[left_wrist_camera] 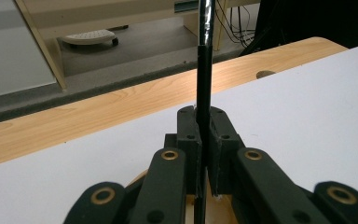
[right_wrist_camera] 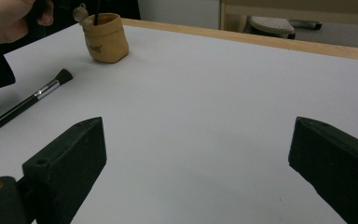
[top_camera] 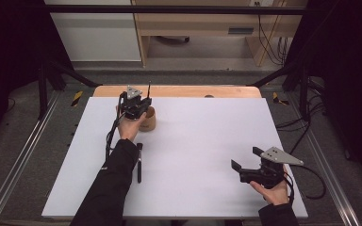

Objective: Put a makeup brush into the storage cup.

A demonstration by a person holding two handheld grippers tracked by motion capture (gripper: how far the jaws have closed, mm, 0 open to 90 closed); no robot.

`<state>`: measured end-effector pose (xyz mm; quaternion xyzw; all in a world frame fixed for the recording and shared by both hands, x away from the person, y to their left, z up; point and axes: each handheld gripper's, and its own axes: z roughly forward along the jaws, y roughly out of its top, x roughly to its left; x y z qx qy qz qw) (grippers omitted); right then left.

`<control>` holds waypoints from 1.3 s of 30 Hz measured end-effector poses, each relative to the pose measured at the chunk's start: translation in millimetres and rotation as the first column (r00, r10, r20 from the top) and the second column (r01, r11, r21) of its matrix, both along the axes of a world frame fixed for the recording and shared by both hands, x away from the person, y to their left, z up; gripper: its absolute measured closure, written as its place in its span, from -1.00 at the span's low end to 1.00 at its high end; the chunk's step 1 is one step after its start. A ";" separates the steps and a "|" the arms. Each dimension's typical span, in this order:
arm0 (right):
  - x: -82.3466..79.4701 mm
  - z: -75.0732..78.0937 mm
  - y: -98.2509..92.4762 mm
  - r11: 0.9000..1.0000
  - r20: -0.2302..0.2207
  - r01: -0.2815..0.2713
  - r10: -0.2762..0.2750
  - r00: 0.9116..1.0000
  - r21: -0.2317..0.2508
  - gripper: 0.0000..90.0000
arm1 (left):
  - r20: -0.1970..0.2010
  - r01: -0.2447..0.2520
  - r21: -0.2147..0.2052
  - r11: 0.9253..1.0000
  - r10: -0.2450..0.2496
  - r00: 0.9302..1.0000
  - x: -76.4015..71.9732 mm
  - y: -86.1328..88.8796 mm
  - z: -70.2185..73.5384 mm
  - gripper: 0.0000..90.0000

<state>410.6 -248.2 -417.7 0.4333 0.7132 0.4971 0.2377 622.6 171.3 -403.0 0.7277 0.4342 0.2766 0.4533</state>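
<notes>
From the high view, the left gripper (top_camera: 136, 107) is held above a tan cup (top_camera: 148, 120) near the far left of the white table top (top_camera: 207, 155), and a thin black stick rises from it. The left gripper view resolves this: the jaws are clamped tight on a slim black brush handle (left_wrist_camera: 204, 79), which stands upright between the pads and turns glossy toward its upper end; the brush's tip is hidden below. The right gripper view adds that the handle drops into the mouth of the cup, a soft tan container with a rolled rim. A second brush (right_wrist_camera: 30, 99) lies flat on the table near the cup, black handle, silver ferrule, dark bristle head pointing toward the cup. The right gripper (top_camera: 246, 162) rests low at the near right, jaws spread wide, nothing between them.
</notes>
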 end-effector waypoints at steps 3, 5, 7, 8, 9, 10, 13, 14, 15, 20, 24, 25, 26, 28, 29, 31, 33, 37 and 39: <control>0.1 0.0 -0.2 1.000 0.002 -0.001 0.001 1.000 0.000 -0.90 | -0.002 -0.001 -0.004 1.000 0.001 1.000 -1.3 -0.3 -1.8 0.88; -0.1 0.2 -0.1 1.000 0.002 0.000 0.000 1.000 0.002 -0.90 | -0.008 0.001 0.002 1.000 -0.001 1.000 -2.5 -0.1 -2.9 0.88; -0.1 0.3 -0.2 1.000 0.002 0.001 -0.001 1.000 0.003 -0.90 | -0.010 -0.001 0.010 1.000 0.001 1.000 -3.3 0.3 -4.2 0.88; -0.2 0.4 -0.1 1.000 0.002 0.001 -0.001 1.000 0.003 -0.90 | -0.008 -0.003 0.007 1.000 0.003 1.000 -3.8 0.2 -5.0 0.88; -0.2 0.4 0.0 1.000 0.002 0.001 -0.001 1.000 0.003 -0.90 | -0.011 -0.006 0.000 1.000 0.006 1.000 -4.2 0.0 -5.8 0.88; -0.3 0.5 0.2 1.000 0.003 0.000 0.000 1.000 0.002 -0.90 | -0.015 -0.003 0.010 1.000 0.003 1.000 -4.9 0.7 -6.1 0.88; -0.4 0.8 0.5 1.000 0.004 -0.001 0.001 1.000 0.000 -0.90 | -0.019 -0.008 0.012 1.000 0.008 1.000 -6.2 0.8 -8.0 0.88; -0.4 0.9 0.7 1.000 0.006 0.000 0.000 1.000 0.000 -0.90 | -0.025 -0.006 0.019 1.000 0.006 1.000 -6.2 1.2 -8.3 0.88; -0.4 1.0 0.8 1.000 0.006 0.000 0.000 1.000 0.000 -0.90 | -0.031 -0.007 0.014 1.000 0.007 0.999 -6.6 1.2 -8.7 0.88; -0.9 1.7 1.6 1.000 0.009 -0.004 0.004 1.000 0.001 -0.90 | -0.039 -0.014 0.015 1.000 0.014 0.999 -8.2 2.4 -8.0 0.85; -1.1 2.2 2.0 1.000 0.011 -0.005 0.005 1.000 -0.002 -0.90 | -0.048 -0.019 0.010 1.000 0.019 0.999 -10.3 4.0 -5.3 0.76; -1.3 2.4 2.1 1.000 0.011 -0.005 0.005 1.000 -0.002 -0.90 | -0.047 -0.020 0.008 1.000 0.020 0.999 -11.3 4.5 -4.4 0.75; -1.5 2.7 2.3 1.000 0.010 -0.004 0.004 1.000 0.000 -0.90 | -0.046 -0.020 0.006 1.000 0.021 0.999 -12.8 5.5 -3.2 0.72; -1.5 3.2 2.0 1.000 0.014 -0.006 0.006 1.000 0.001 -0.90 | -0.046 -0.021 -0.003 1.000 0.021 0.999 -16.2 8.0 -0.4 0.66; -1.5 3.3 2.1 1.000 0.014 -0.004 0.004 1.000 0.002 -0.90 | -0.042 -0.024 -0.005 1.000 0.024 0.999 -18.1 9.6 1.4 0.62; -1.6 3.5 2.5 1.000 0.014 -0.006 0.006 1.000 0.001 -0.90 | -0.039 -0.022 -0.015 1.000 0.022 0.999 -22.2 13.1 5.6 0.55; -1.5 3.6 3.1 1.000 0.017 -0.007 0.007 1.000 -0.003 -0.90 | -0.029 -0.019 -0.015 1.000 0.019 0.999 -26.8 17.2 10.4 0.49; -1.5 4.5 3.4 1.000 0.019 -0.003 0.003 1.000 0.002 -0.90 | -0.007 -0.010 -0.038 0.999 0.009 1.000 -36.5 24.4 18.9 0.36; -1.7 4.9 2.9 1.000 0.021 -0.005 0.005 1.000 0.005 -0.90 | 0.006 -0.001 -0.045 0.999 0.001 1.000 -41.5 27.6 22.3 0.32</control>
